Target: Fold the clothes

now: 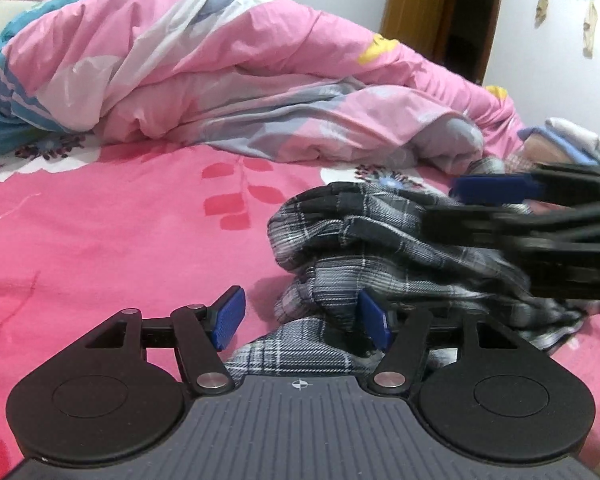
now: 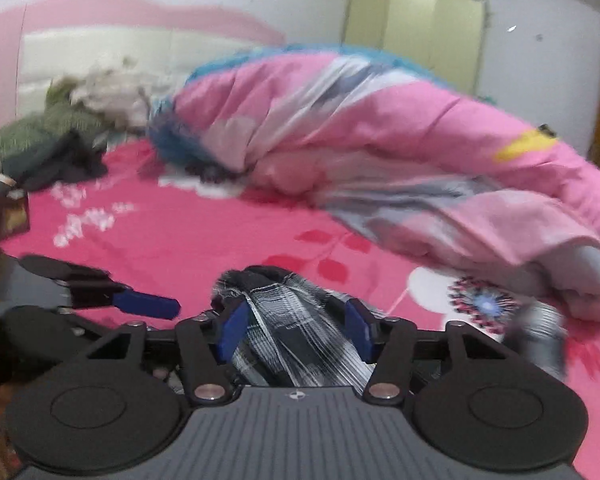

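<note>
Left gripper (image 1: 302, 322) sat low centre in the left wrist view, jaws spread wide, nothing btwn the blue pads (image 1: 230, 318). The right-hand pad touched the edge of the plaid garment (image 1: 380, 240), but no grip on it. That garment, dark grey-and-white check, was bunched in a heap centre-right of the frame on the pink floral bedsheet (image 1: 120, 232).

Right gripper (image 2: 296, 330) was in the lower centre of the right wrist view, jaws parted about halfway w/ a fold of plaid cloth (image 2: 284, 344) running up btwn the pads. Fabric filled the gap, but the view was blurred, so couldn't tell if it was pinched or just lying there. In the left wrist view the same gripper came in from the right edge, smeared by blur, over the top of the heap.

Behind it all, a pink-and-grey quilt (image 1: 220, 72) was piled across the upper half of the frame. A green-and-dark clothes pile (image 2: 48, 140) lay at upper left in the right wrist view, beside the white headboard (image 2: 100, 52). A brown door (image 1: 420, 8) stood at upper right in the left wrist view.
</note>
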